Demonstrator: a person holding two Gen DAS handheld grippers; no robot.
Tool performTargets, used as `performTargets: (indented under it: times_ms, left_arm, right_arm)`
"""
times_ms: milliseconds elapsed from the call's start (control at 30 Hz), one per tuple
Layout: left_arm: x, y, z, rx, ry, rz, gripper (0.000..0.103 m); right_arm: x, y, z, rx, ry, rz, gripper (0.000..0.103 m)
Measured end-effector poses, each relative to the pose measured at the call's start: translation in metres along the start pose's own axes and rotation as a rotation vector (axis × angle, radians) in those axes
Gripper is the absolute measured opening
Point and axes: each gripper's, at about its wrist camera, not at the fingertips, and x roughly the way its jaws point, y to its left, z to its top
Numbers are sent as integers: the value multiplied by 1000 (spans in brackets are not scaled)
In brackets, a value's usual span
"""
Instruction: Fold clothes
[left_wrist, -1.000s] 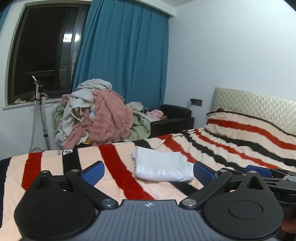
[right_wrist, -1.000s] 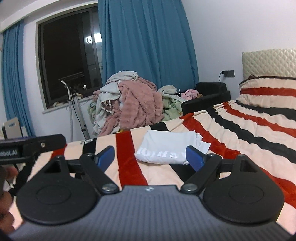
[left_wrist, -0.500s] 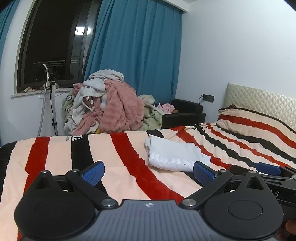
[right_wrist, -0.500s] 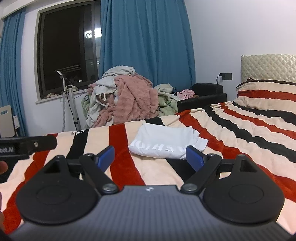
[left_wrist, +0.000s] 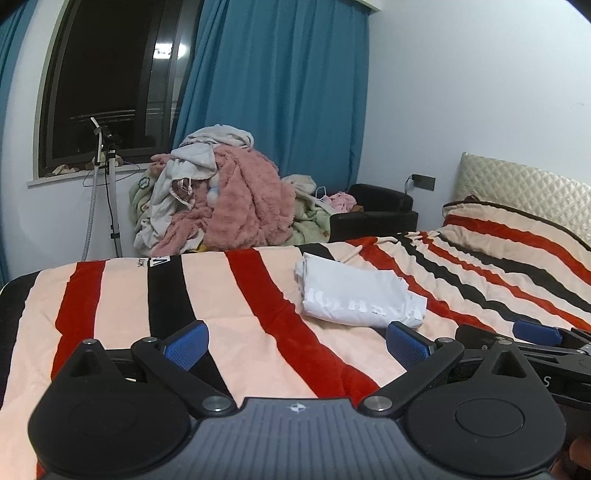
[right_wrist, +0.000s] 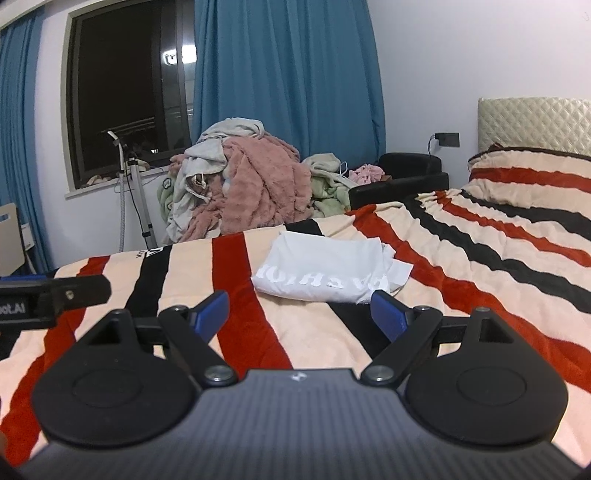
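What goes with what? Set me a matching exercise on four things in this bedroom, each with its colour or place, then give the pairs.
Things:
1. folded white T-shirt
2. curtain
3. pile of unfolded laundry
4. armchair

Descriptions:
A. black, beside the bed
B. lying on the striped blanket
C. blue, hanging next to the window
D. heaped beyond the bed's far edge

Pairs: 1-B, 2-C, 3-D, 4-A

The folded white shirt (right_wrist: 325, 269) carries white block lettering, upside down and not legible. On the left gripper's body (right_wrist: 22, 308) the letters "bot.AI" show, cut off at the frame edge. The right gripper's body (left_wrist: 546, 380) bears a single "S".
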Motion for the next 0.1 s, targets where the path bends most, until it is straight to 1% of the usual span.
performTargets:
  times_ms: [100]
  left_arm:
    - [-2,0,-1,-2,-7,-5,103]
  right_arm:
    - [-1,1,0,-7,-3,-3,86]
